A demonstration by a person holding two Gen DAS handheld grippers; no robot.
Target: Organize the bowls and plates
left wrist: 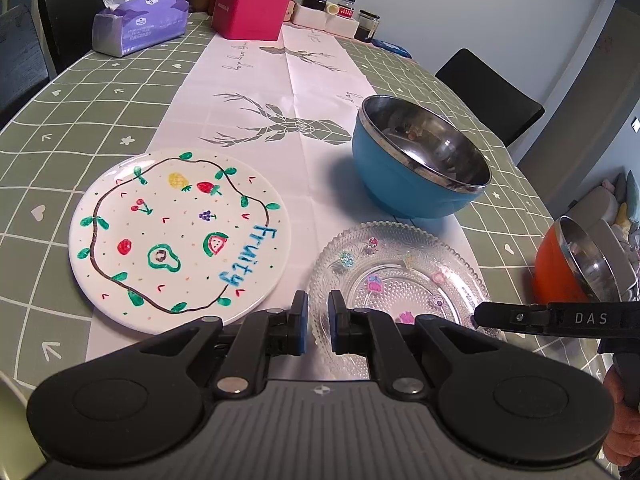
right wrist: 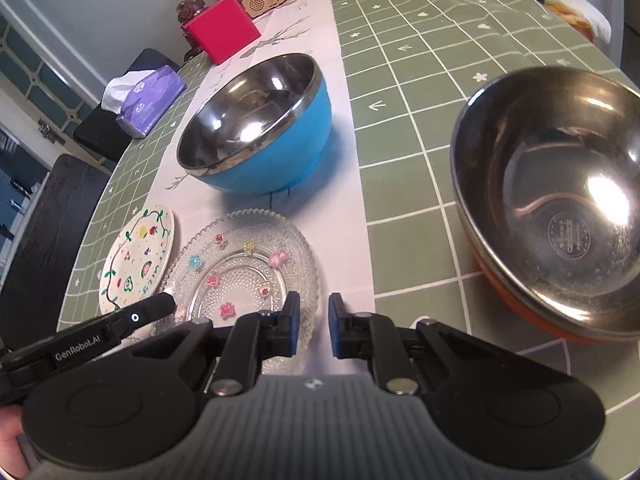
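Note:
A white plate (left wrist: pixel 180 236) (right wrist: pixel 138 256) painted with fruit lies left of a clear glass plate (left wrist: pixel 400 276) (right wrist: pixel 244 264) dotted with small flowers. Behind them stands a blue steel-lined bowl (left wrist: pixel 416 160) (right wrist: pixel 256 124). An orange steel-lined bowl (left wrist: pixel 560 268) (right wrist: pixel 560 200) sits to the right on the green cloth. My left gripper (left wrist: pixel 318 320) (right wrist: pixel 168 302) hovers at the glass plate's left rim, shut, with nothing between its pads. At the same plate's right rim is my right gripper (right wrist: pixel 314 324) (left wrist: pixel 478 316), its jaws nearly together and holding nothing.
A tissue pack (left wrist: pixel 140 24), a pink box (left wrist: pixel 250 8) and jars (left wrist: pixel 340 12) line the table's far end. Black chairs (left wrist: pixel 492 92) stand at the sides. A hand (left wrist: pixel 624 420) holds the right gripper's handle. The table edge curves close on the right.

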